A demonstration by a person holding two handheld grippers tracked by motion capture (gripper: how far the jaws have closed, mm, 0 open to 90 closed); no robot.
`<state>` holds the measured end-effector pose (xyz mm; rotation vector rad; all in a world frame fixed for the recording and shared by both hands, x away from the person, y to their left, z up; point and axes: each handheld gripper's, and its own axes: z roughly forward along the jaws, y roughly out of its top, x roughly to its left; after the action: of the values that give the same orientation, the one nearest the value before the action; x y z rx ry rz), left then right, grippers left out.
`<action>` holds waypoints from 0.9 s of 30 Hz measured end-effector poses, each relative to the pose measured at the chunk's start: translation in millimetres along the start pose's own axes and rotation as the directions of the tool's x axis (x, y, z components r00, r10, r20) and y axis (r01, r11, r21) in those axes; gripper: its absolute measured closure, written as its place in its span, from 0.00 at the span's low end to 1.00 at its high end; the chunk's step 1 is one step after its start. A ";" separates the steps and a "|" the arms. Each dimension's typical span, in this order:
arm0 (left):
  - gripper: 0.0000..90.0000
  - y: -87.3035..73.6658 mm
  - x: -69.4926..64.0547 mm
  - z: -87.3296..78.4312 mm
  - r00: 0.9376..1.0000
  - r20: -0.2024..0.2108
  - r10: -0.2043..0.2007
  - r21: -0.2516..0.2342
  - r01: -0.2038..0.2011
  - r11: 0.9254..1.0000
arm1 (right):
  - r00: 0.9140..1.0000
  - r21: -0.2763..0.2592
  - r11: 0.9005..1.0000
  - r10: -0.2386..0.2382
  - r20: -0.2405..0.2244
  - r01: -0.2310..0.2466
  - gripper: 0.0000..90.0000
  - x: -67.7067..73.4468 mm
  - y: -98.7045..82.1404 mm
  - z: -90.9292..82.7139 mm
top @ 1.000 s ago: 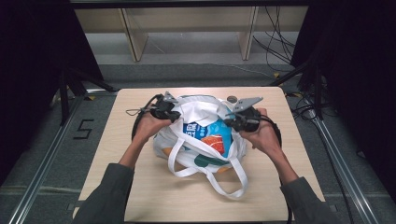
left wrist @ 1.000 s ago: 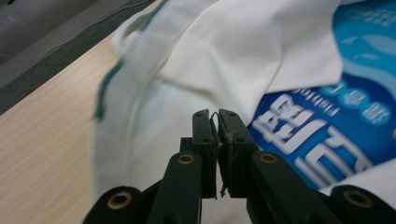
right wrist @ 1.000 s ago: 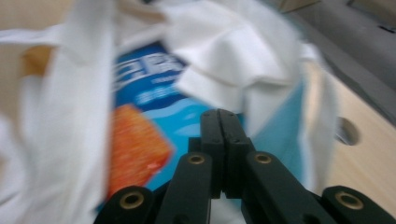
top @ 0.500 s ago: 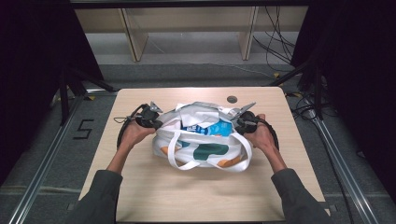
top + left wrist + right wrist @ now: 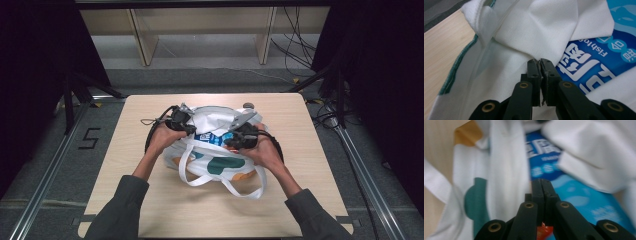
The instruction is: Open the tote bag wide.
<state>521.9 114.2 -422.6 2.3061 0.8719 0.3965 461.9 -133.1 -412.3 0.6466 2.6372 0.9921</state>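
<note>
The white tote bag (image 5: 215, 160) lies at the centre of the counter (image 5: 300, 200), its handles trailing toward six o'clock and a blue packet (image 5: 212, 139) showing in its mouth. Our left claw (image 5: 539, 61) is pinched on the bag's white cloth at ten o'clock. Our right claw (image 5: 541, 181) sits pressed together at the two o'clock edge; whether it holds cloth, we cannot tell.

Right claw (image 5: 541, 185), jaws together, over white bag (image 5: 506, 165) beside blue packet (image 5: 574, 195), blurred.
</note>
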 end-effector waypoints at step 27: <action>0.95 -31.2 -29.9 -14.7 0.979 0.031 0.200 0.185 -0.202 0.962 | 0.995 0.030 0.999 0.019 0.101 -0.022 1.00 -0.8 -33.6 -30.7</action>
<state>477.8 118.7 -433.6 2.5796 0.6957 0.4010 440.4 -173.2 -412.2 0.7135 2.5678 0.9007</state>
